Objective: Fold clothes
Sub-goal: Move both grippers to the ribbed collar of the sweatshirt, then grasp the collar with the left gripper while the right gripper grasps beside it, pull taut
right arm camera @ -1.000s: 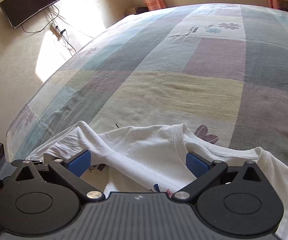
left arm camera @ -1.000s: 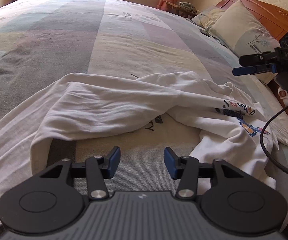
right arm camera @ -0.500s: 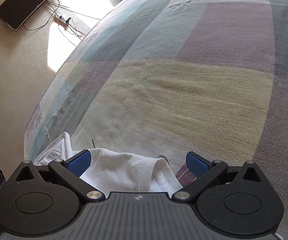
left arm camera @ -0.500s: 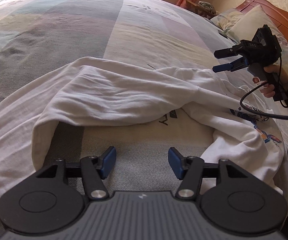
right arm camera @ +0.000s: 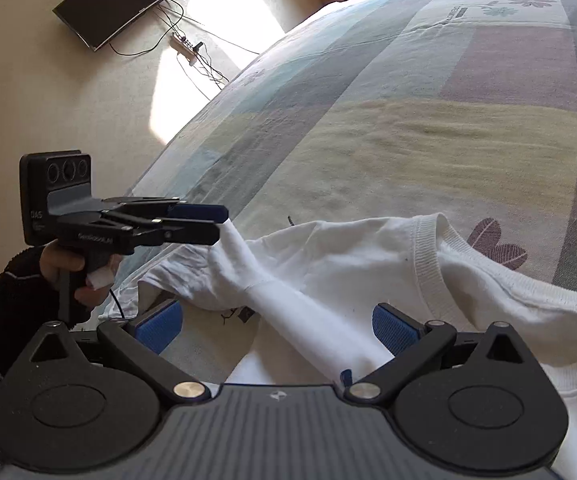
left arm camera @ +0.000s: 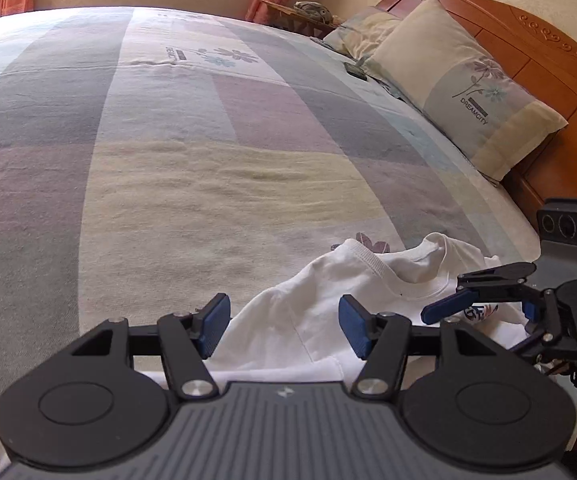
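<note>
A white T-shirt [left arm camera: 328,280] lies crumpled at the near edge of the bed, its ribbed collar [right arm camera: 428,264] facing up. My left gripper [left arm camera: 284,328] is open, and shirt fabric fills the gap between its blue pads. In the right wrist view the left gripper [right arm camera: 220,224] is side-on, and a peak of the T-shirt [right arm camera: 348,264] rises to its fingertips. My right gripper [right arm camera: 276,328] is wide open just above a white fold. From the left wrist view the right gripper [left arm camera: 452,292] hovers over the shirt's printed front, close to the left one.
A patchwork bedspread [left arm camera: 208,160] stretches far ahead. Two pillows [left arm camera: 460,96] lean on a wooden headboard [left arm camera: 548,80] at the right, with a small dark object [left arm camera: 355,69] beside them. A wall TV [right arm camera: 120,0] and power strip [right arm camera: 186,46] hang beyond the bed. A person's hand [right arm camera: 72,268] holds the left gripper.
The left gripper has moved from the spread shirt body to the collar end and widened slightly. The right gripper has dropped back over the shirt. The two now sit close together.
</note>
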{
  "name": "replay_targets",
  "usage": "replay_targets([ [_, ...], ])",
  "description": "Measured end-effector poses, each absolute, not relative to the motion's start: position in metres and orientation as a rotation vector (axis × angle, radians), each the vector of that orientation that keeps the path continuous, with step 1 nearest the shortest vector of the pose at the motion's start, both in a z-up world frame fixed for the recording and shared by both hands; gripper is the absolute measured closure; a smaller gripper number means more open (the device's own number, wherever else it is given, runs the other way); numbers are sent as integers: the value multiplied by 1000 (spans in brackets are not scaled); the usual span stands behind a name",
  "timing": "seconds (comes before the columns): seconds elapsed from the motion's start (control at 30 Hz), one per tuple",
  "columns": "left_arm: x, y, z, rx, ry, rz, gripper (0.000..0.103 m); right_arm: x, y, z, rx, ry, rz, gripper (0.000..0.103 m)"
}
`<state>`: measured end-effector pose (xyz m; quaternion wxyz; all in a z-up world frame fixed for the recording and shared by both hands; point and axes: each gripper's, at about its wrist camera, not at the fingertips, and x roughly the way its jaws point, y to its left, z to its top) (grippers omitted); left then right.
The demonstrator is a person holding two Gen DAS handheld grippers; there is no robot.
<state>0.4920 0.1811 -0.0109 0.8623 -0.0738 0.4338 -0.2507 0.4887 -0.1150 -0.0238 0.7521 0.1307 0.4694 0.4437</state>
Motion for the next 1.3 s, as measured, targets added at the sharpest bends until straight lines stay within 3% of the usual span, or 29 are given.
replay_targets([
  [0.17, 536, 155, -33, -143, 989, -641, 43, 474, -126, -52, 394, 1042, 856, 0],
  [0.63, 610, 139, -82, -442, 1225, -923, 44, 465, -135, -58, 489, 982, 813, 0],
  [0.77, 616, 135, -83, -391, 1331, -1002, 44, 462, -136, -60, 507, 968, 806, 0],
  [1.17, 622, 108, -102, -474, 1355, -1116, 47, 460, -137, -63, 520, 934, 805, 0],
  [1.3, 613, 116, -101, -419, 1346, -1065, 87, 459, -139, -55, 513, 946, 778, 0],
])
